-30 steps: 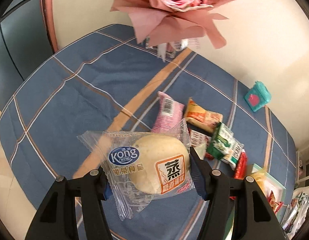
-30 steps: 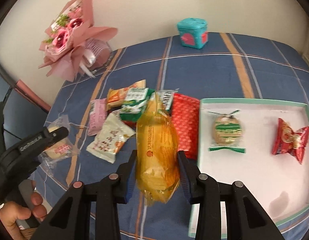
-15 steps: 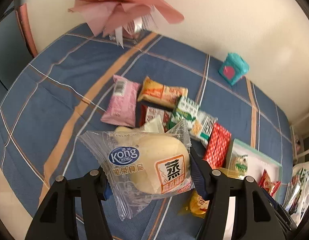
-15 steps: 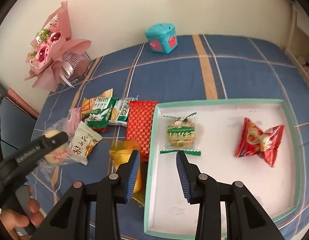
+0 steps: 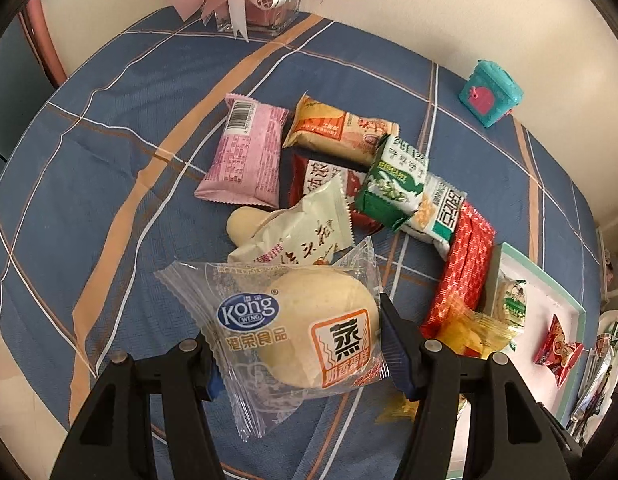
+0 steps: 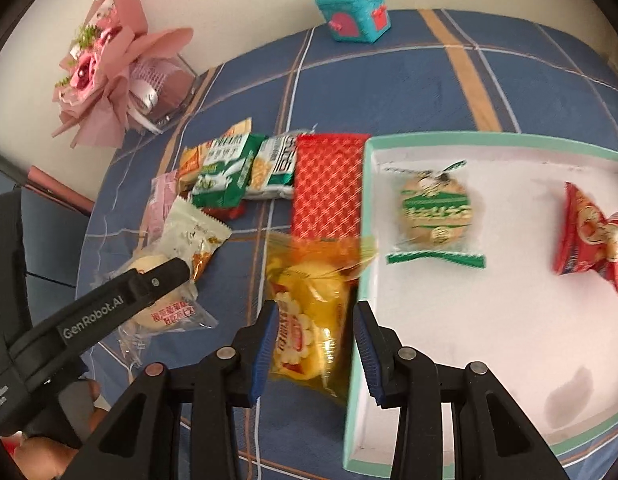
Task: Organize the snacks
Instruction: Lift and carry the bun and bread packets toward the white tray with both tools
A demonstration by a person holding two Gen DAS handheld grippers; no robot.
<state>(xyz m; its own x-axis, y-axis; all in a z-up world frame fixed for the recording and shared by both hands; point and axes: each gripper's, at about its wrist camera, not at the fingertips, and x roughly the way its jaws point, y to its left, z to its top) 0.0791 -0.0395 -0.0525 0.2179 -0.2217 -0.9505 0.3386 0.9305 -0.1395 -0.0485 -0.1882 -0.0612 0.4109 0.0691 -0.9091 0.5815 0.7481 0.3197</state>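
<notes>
Snack pile crowds the cloth; tray mostly bare.
Packets (image 5: 325,184) cluster left of the tray (image 6: 461,138), a yellow packet (image 6: 309,312) touching its rim; two snacks inside, open floor around them.

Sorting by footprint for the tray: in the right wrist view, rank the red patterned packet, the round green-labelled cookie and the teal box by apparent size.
1. Red patterned packet.
2. Round green-labelled cookie.
3. Teal box, though it sits farthest from the camera, so its rank is unsure.
</notes>
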